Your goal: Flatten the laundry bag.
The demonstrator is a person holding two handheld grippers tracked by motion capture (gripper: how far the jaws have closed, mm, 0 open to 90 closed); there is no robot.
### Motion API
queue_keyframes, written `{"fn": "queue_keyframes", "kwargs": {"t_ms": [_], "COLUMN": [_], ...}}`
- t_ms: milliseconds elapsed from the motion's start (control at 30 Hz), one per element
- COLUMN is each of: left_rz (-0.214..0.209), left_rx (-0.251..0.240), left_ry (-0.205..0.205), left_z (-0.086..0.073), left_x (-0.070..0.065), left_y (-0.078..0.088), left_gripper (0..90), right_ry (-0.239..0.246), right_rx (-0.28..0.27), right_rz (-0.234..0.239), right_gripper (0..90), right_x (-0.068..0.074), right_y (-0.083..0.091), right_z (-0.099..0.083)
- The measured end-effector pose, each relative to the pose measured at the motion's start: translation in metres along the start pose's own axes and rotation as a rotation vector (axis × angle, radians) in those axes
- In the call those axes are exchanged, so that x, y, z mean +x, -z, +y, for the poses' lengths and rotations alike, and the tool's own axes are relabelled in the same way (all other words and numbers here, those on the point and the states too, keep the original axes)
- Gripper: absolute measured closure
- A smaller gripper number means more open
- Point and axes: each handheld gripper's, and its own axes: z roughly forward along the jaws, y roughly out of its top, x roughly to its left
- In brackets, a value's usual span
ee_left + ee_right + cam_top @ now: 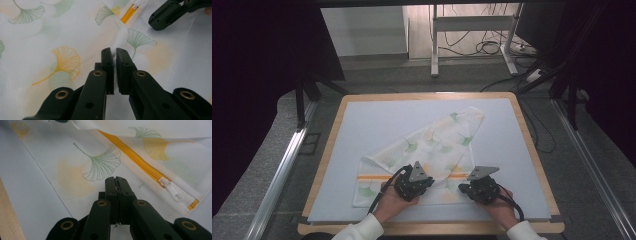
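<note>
A white cloth bag [437,140] printed with green and yellow ginkgo leaves lies on the mat, its upper part folded diagonally towards the far right. An orange zipper [377,176] runs across its near part. My left gripper [416,181] sits at the middle of the bag's near part, shut on a raised ridge of cloth [120,32] between its jaws [115,53]. My right gripper [479,186] rests on the bag's near right corner. In the right gripper view its jaws [116,181] are shut, with a thin sliver of fabric between the pads, close to the white zipper pull [173,191].
The pale blue mat [377,120] covers a wooden-edged table [329,150]. Aluminium rails [282,170] run along both sides of the table. A white metal stand [434,45] and loose cables [487,47] lie on the floor beyond the far edge.
</note>
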Motion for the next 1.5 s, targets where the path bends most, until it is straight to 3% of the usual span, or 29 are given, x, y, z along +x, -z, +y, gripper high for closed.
{"fn": "queue_keyframes", "kwargs": {"t_ms": [800,967,1500], "left_rz": [0.041,0.025,0.070], "left_rx": [-0.084,-0.117,-0.113], "left_ry": [0.080,0.127,0.142], "left_z": [0.003,0.004,0.006], "left_x": [0.030,0.036,0.054], "left_y": [0.026,0.033,0.031], "left_gripper": [87.0,87.0,87.3], "right_ry": [0.005,0.004,0.003], "right_rx": [0.002,0.000,0.002], "right_rz": [0.000,0.001,0.008], "right_gripper": [89.4,89.5,89.4], "right_x": [-0.001,-0.001,-0.002], "right_y": [0.000,0.000,-0.001], "right_z": [0.000,0.000,0.000]}}
